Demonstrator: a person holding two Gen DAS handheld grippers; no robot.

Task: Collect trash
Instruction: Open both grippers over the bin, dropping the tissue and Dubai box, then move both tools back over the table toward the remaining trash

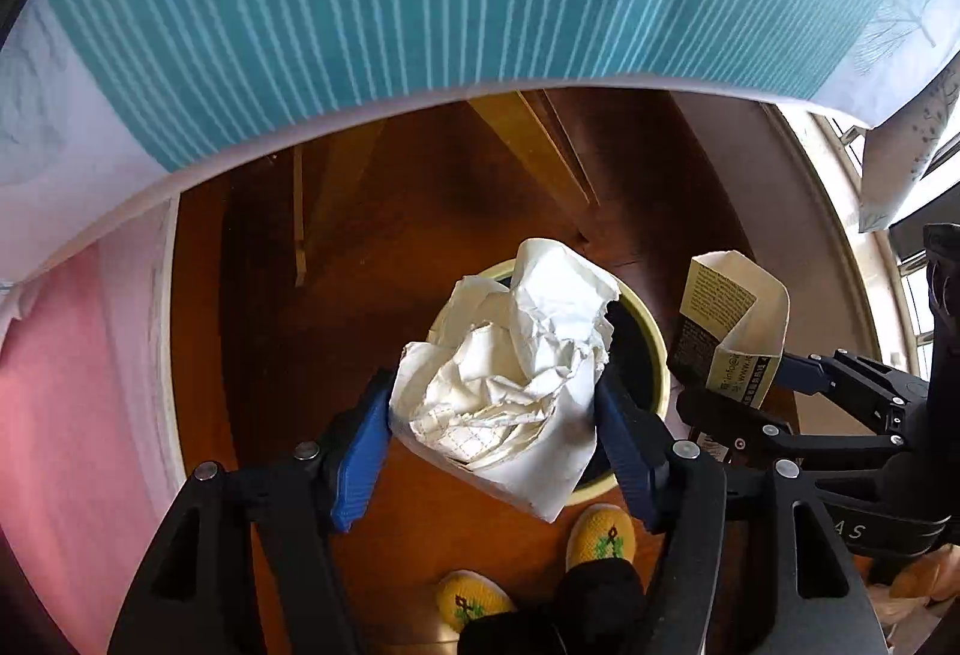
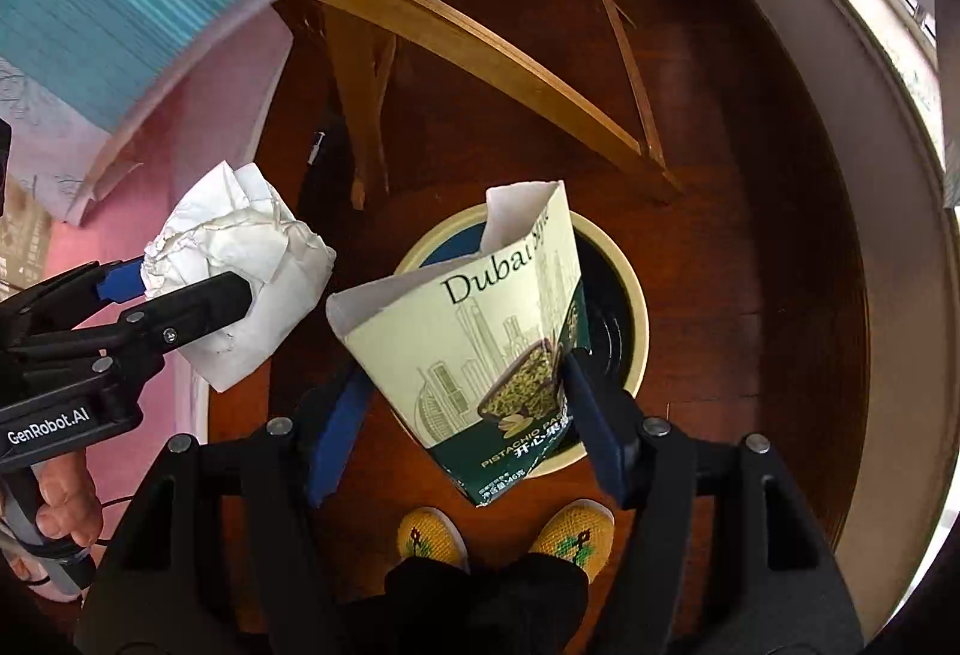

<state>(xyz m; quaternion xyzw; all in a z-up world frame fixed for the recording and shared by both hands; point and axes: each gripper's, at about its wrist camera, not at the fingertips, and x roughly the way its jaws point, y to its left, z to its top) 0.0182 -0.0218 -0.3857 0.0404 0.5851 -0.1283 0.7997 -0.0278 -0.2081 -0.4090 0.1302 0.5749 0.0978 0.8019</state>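
A crumpled white paper wad (image 1: 510, 373) sits between the left gripper's (image 1: 492, 433) widely spread blue fingers (image 1: 360, 457), both pads touching it, above a round pale-rimmed waste bin (image 1: 654, 349) on the dark wooden floor (image 1: 420, 247). The right gripper (image 2: 462, 415) has a flattened cream-and-green "Dubai" pistachio carton (image 2: 474, 331) between wide fingers over the same bin; its left pad's contact is unclear. The wad hides most of the bin's mouth.

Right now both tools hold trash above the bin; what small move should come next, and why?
Probably open both tools and let the pieces fall. The left tool holds the crumpled white paper over the round bin, and the right tool holds the pistachio carton over its dark opening. The paper partly overhangs the rim, so a slight shift toward the centre first may help.
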